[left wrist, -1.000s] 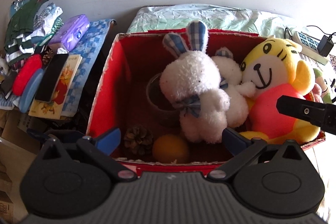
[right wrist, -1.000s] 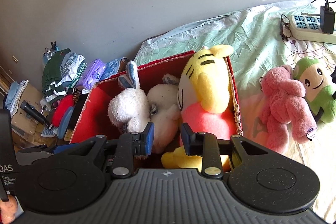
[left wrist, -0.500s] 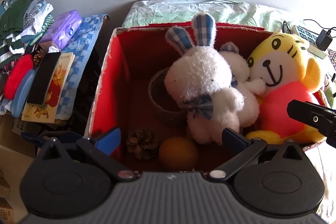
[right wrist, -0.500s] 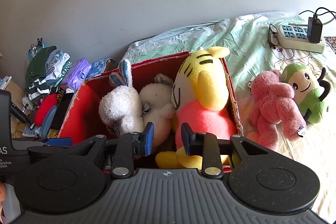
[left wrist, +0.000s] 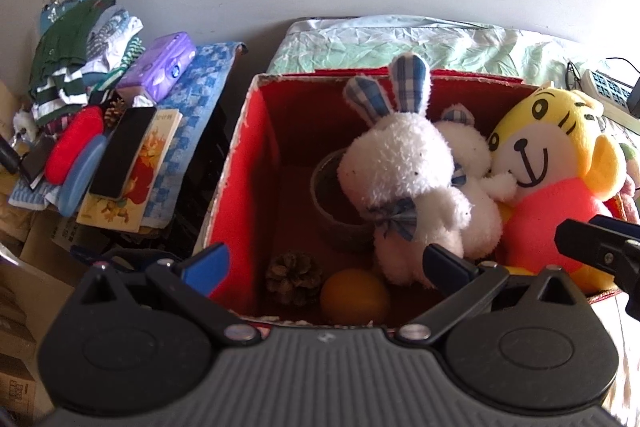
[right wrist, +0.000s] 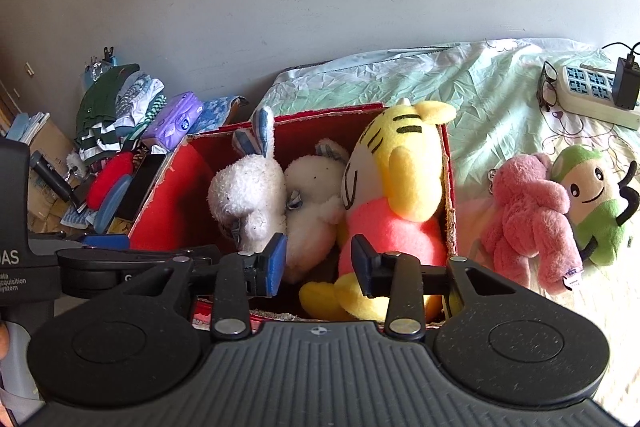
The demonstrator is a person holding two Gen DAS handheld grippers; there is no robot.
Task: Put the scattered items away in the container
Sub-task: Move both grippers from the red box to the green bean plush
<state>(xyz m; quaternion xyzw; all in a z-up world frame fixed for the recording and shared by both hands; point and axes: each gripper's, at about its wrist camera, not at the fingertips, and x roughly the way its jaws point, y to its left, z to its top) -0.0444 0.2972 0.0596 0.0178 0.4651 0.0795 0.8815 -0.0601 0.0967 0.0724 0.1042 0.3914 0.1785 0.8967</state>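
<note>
The left gripper (left wrist: pixel 326 265) was held wide open and empty above the near edge of the red box (left wrist: pixel 244 163). The right gripper (right wrist: pixel 318 263) was opening, with nothing pressed between its pads. Inside the box were recorded a pine cone (left wrist: pixel 294 277), an orange ball (left wrist: pixel 354 297), a white rabbit (left wrist: pixel 400 179) and a yellow tiger (right wrist: pixel 400 167). A pink bear (right wrist: pixel 532 219) and a green doll (right wrist: pixel 596 203) were left outside on the bedsheet (right wrist: pixel 460 83).

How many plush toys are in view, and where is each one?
5. In the red box: white rabbit, white bear, yellow tiger. On the bed beside it: pink bear, green doll. Others may be hidden underneath.
</note>
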